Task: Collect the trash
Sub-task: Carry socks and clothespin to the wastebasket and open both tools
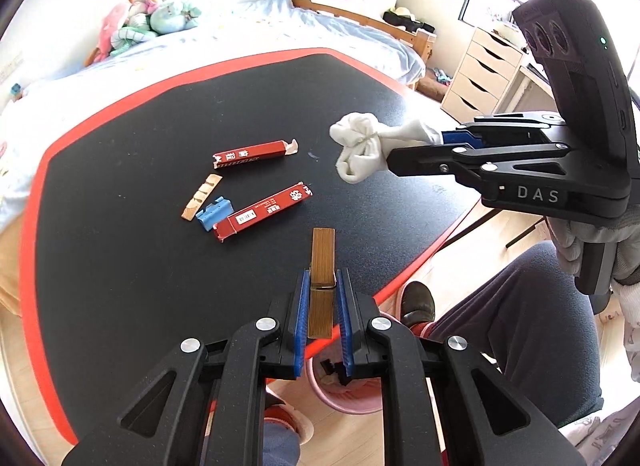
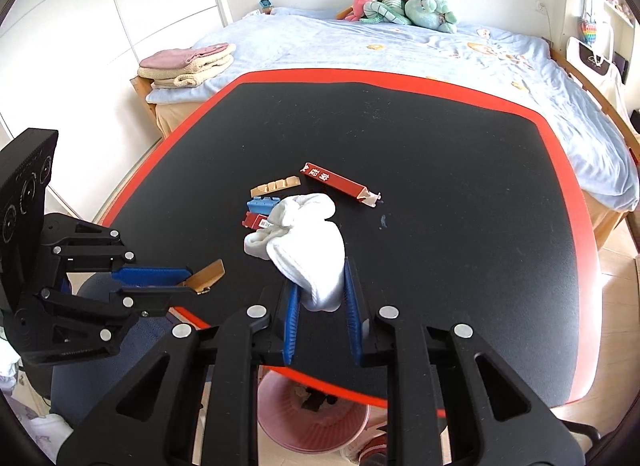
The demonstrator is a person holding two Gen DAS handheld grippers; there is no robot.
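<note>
Left hand-held gripper (image 1: pixel 323 306) clamps a brown box (image 1: pixel 322 266); right hand-held gripper (image 2: pixel 320 298) pinches a white sock (image 2: pixel 308 250). Only the right view shows folded towels (image 2: pixel 188 63).

Table (image 1: pixel 160 286) top matt black, finely grainy, smooth red edge. White sock (image 2: pixel 304 242) soft ribbed cloth. Brown stick (image 1: pixel 322 278) streaky, slightly glossy, wood-like. Red boxes (image 1: pixel 250 153) near table centre: printed cardboard, torn ends. Pink bin (image 2: pixel 320 422) ribbed plastic.
</note>
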